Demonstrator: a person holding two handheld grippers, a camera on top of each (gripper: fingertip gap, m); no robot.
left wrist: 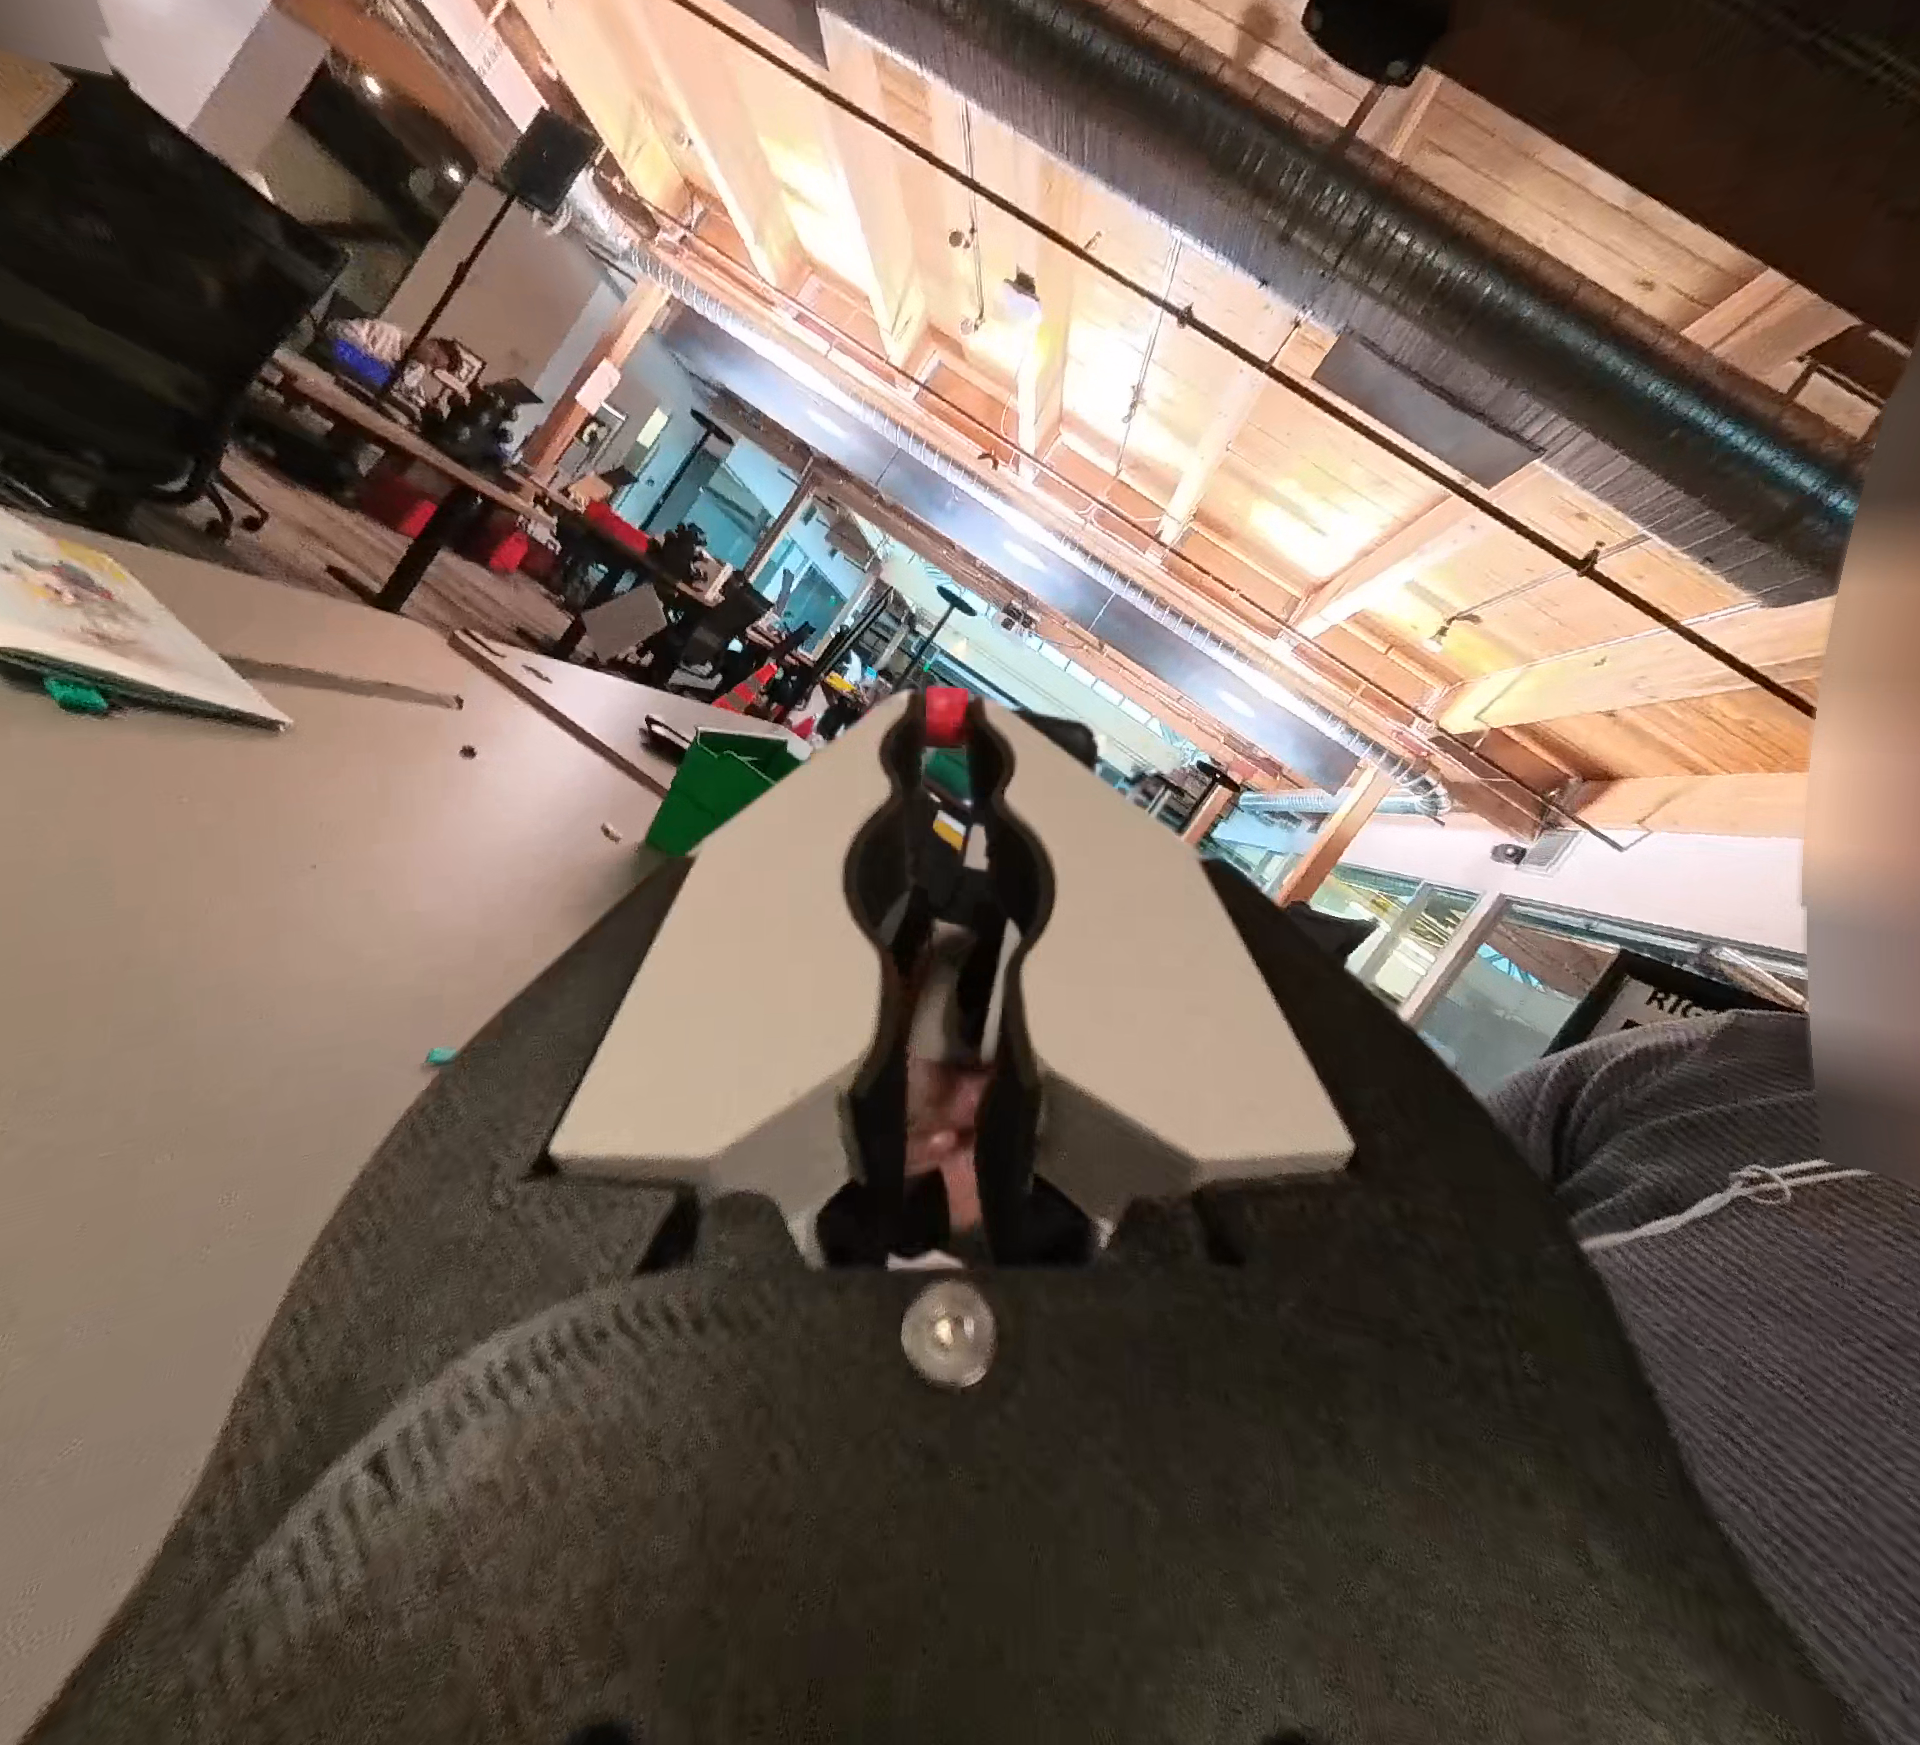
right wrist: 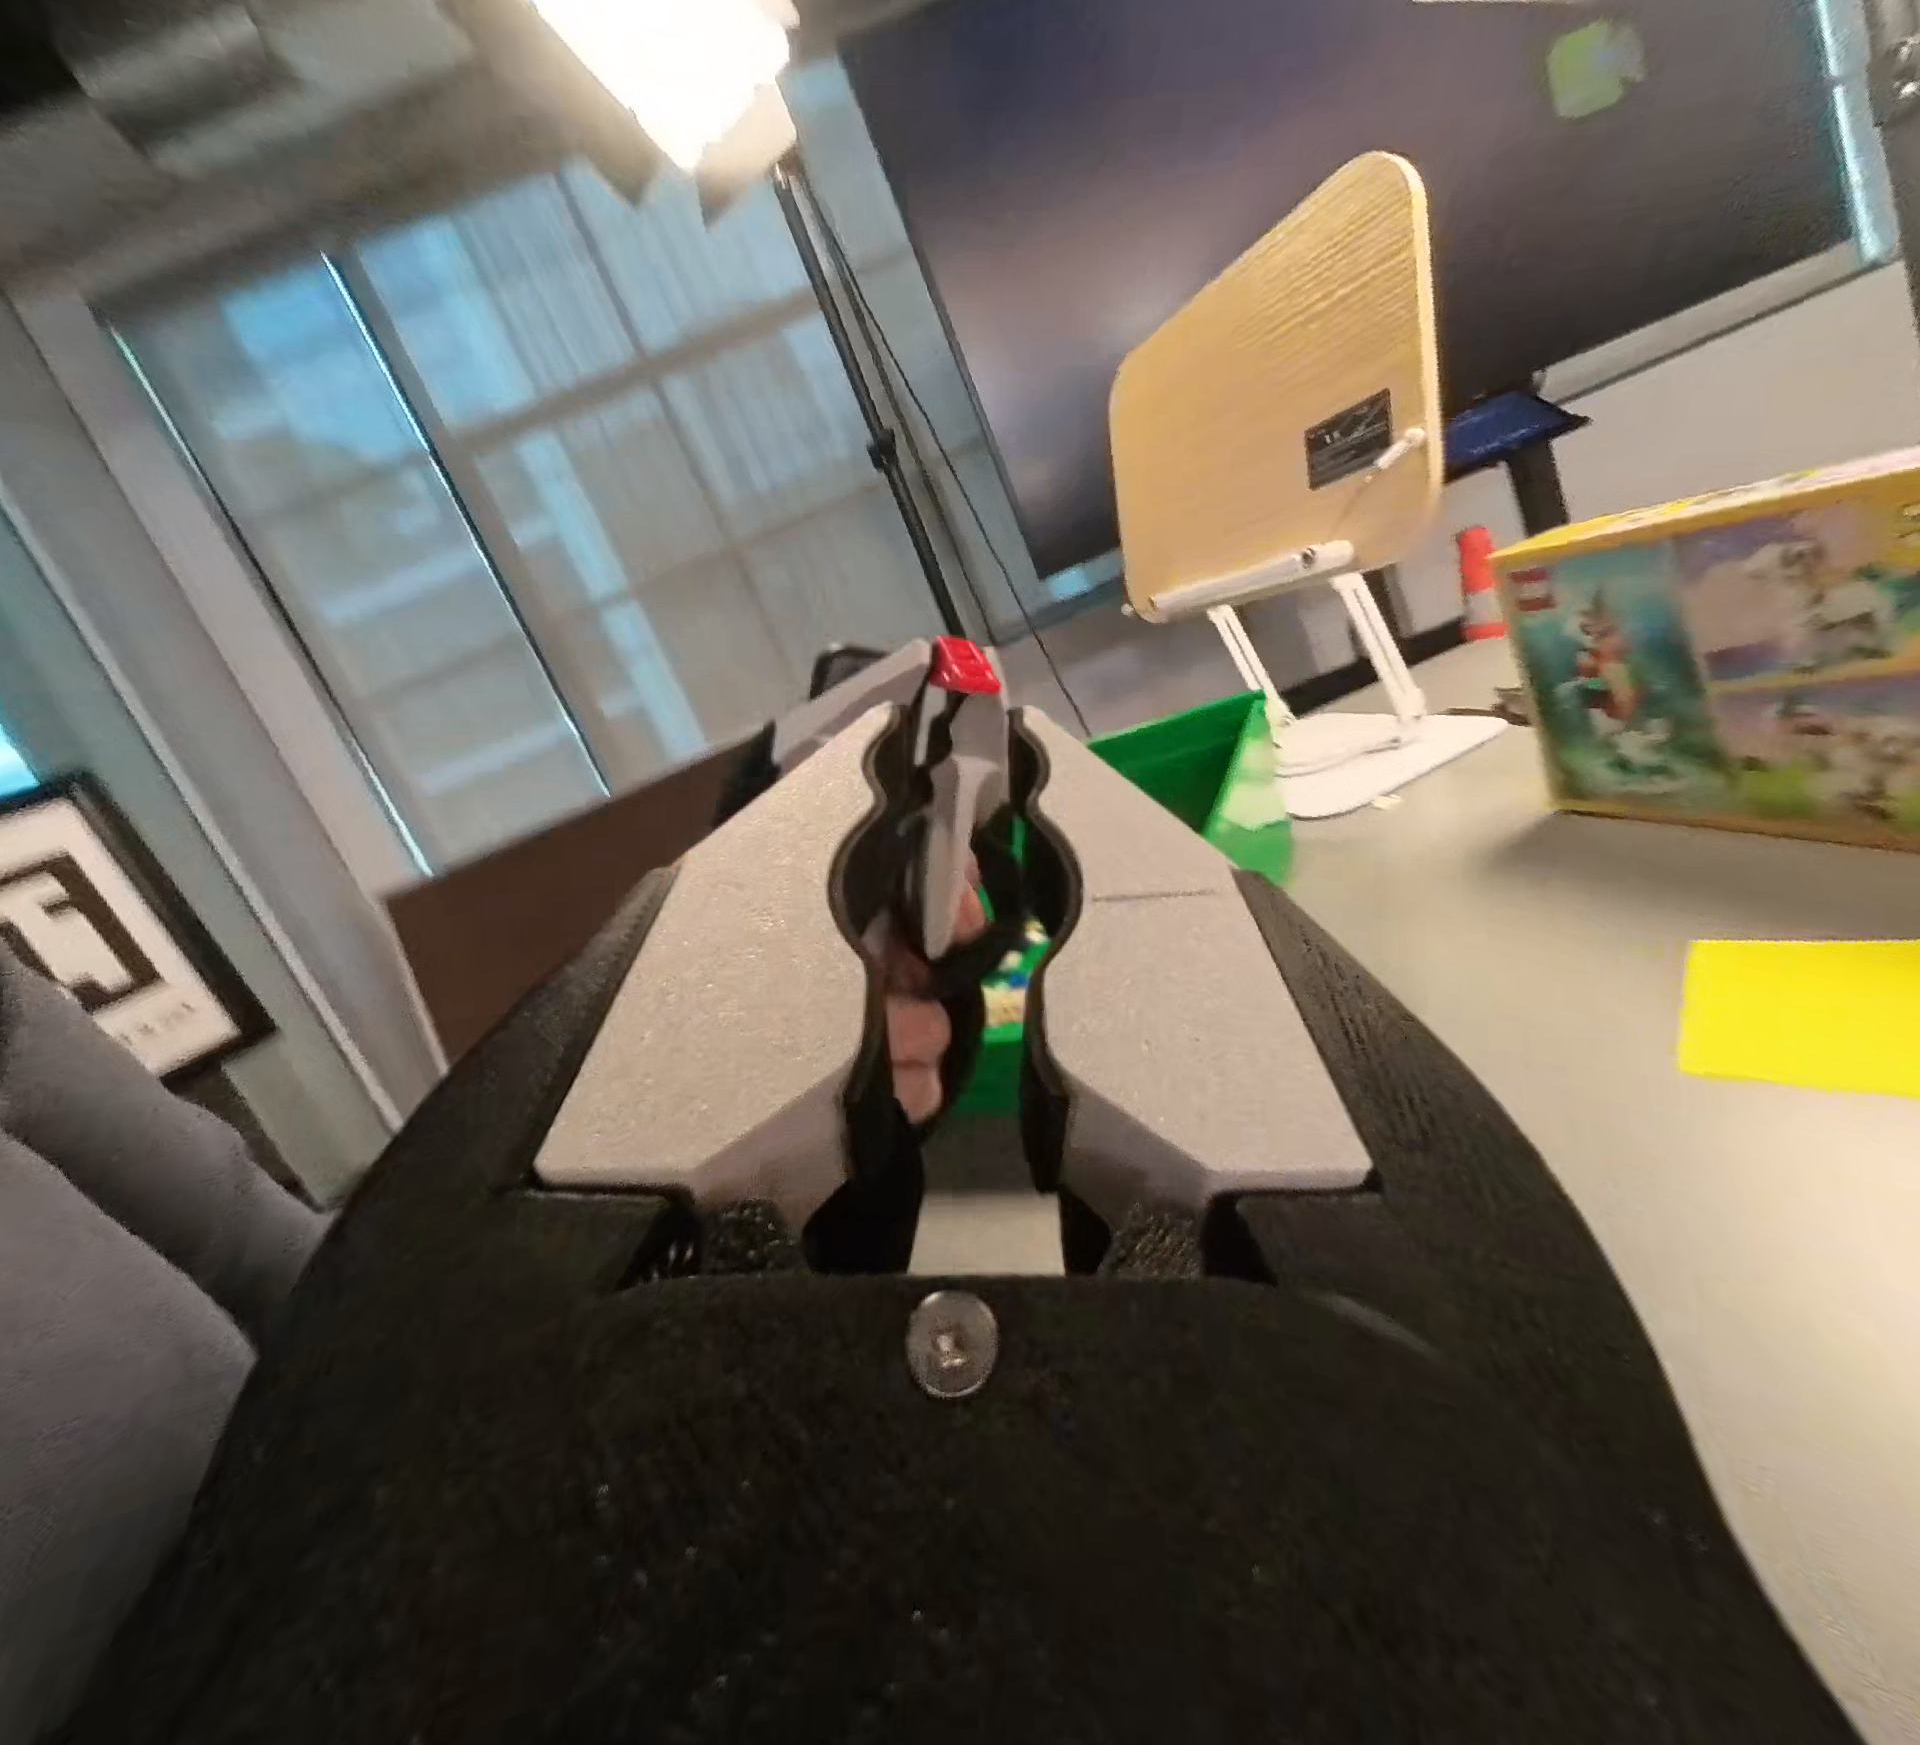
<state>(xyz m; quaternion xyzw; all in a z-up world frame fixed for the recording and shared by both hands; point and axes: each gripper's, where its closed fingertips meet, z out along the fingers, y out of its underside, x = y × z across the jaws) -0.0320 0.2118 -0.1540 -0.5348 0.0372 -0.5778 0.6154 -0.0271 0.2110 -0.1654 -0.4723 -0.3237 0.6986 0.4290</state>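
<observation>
Grey table (right wrist: 1558,1228) | both grippers (left wrist: 943,719) (right wrist: 961,693) pinching one red brick (right wrist: 966,662)

The green bin (left wrist: 717,786) sits mostly behind the left gripper (left wrist: 948,721) — only one corner shows. In the right wrist view the same bin (right wrist: 1195,781) is half hidden, its contents a blur through the finger gap. The printed box (right wrist: 1714,656) and yellow sheet (right wrist: 1808,1030) are cut by the right edge. A booklet (left wrist: 94,615) runs off the left edge — its pictures unreadable.
</observation>
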